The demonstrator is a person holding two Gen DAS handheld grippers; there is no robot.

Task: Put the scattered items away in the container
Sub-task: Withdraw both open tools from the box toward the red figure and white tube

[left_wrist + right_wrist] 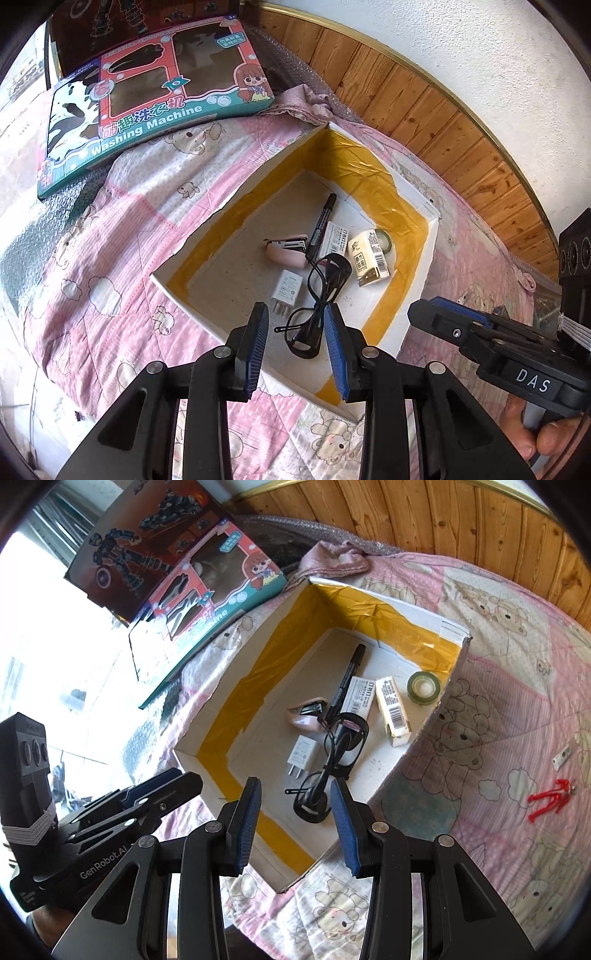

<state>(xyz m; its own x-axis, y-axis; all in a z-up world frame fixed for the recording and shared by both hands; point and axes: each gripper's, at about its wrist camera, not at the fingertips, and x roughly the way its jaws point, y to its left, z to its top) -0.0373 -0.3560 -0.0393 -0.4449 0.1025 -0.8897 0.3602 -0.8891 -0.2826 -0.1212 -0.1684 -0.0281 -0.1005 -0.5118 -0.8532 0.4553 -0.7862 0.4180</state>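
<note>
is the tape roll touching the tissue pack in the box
Apart. The right wrist view shows the tape roll and the tissue pack with a strip of bare box floor between them. In the left wrist view the pack overlaps the roll, so that view cannot settle it.

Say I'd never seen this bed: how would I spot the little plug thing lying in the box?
Find the open white cardboard box with yellow tape lining on the pink bear-print quilt. On its floor, towards the near corner, lies the small white wall charger, beside the coiled black cable. It is the only plain white cube, with two metal prongs sticking out.
</note>
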